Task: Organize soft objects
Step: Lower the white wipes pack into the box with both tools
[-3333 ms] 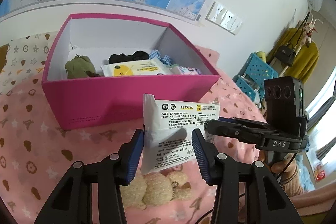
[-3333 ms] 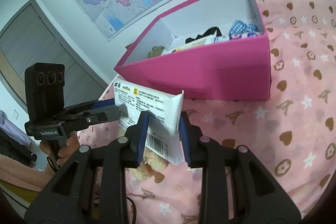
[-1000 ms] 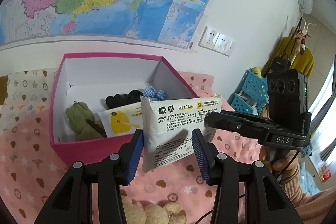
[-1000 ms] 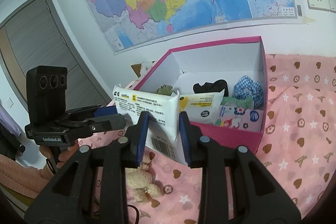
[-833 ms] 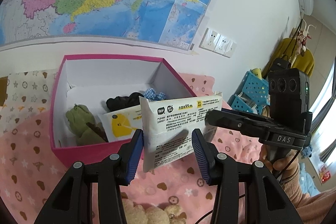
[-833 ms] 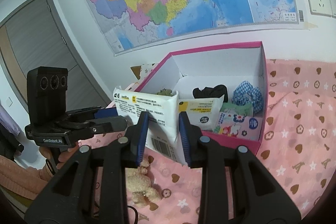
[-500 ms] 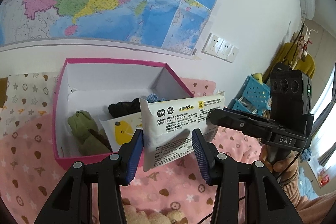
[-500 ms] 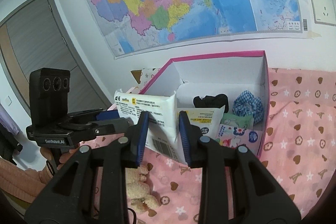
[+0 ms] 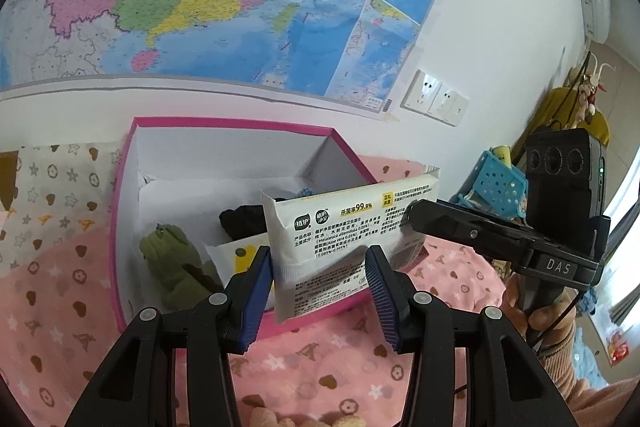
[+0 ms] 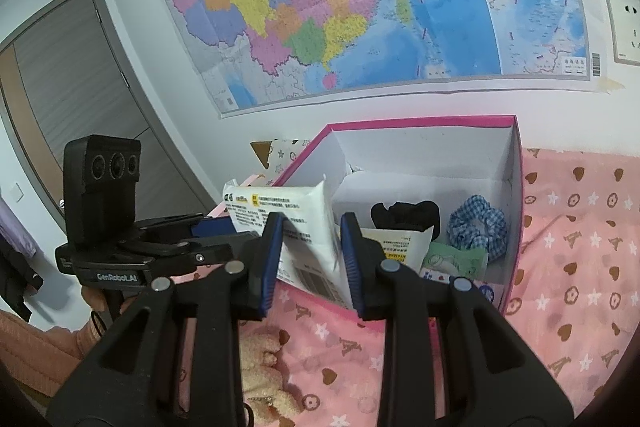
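Both grippers hold one white wet-wipes pack (image 9: 344,227) above the front of the open pink box (image 9: 240,125). My left gripper (image 9: 320,267) is shut on the pack's left end. My right gripper (image 10: 310,247) is shut on its other end (image 10: 296,227); its body shows at the right in the left wrist view (image 9: 480,231). Inside the box lie a green pouch (image 9: 176,255), a black scrunchie (image 10: 404,213), a blue checked scrunchie (image 10: 476,223), a yellow-and-white pack (image 10: 404,241) and a small green packet (image 10: 456,259).
A beige plush toy (image 10: 264,379) lies on the pink patterned bedspread (image 10: 568,267) in front of the box. A map covers the wall (image 10: 360,7) behind. A blue basket (image 9: 500,183) stands at the right, a grey door (image 10: 60,87) at the left.
Both grippers have lifted the pack together and carried it forward, from low in front of the box to above its front edge. The plush toy has slid to the bottom of the views.
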{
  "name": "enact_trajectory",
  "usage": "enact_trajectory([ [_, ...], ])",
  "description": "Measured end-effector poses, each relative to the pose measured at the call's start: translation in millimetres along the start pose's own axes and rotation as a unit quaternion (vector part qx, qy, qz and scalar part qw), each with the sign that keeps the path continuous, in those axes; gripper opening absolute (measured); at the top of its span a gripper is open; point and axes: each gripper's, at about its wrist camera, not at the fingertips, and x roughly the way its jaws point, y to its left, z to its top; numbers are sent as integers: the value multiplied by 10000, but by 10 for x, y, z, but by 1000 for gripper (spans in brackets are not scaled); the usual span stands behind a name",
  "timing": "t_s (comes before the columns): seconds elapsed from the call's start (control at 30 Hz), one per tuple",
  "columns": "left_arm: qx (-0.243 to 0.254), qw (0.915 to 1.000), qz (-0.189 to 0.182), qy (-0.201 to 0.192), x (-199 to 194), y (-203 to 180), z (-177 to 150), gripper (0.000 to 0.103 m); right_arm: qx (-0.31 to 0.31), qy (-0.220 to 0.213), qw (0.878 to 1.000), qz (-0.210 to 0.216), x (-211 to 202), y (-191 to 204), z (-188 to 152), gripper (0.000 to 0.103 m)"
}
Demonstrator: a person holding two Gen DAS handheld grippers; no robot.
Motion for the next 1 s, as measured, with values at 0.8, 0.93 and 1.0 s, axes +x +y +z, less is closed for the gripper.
enact_trajectory([
  [0.8,-262,9988,178,383,317,251,42,47,424,413,9982,-2,337,-270,-6,32],
  [0.93,-286,9985,205,426,353,274,38,47,456,493,9977,-19,376,-288,-10,32],
  [1.0,-305,9982,224,460,374,291,39,47,468,538,9975,-32,402,-295,-13,32],
])
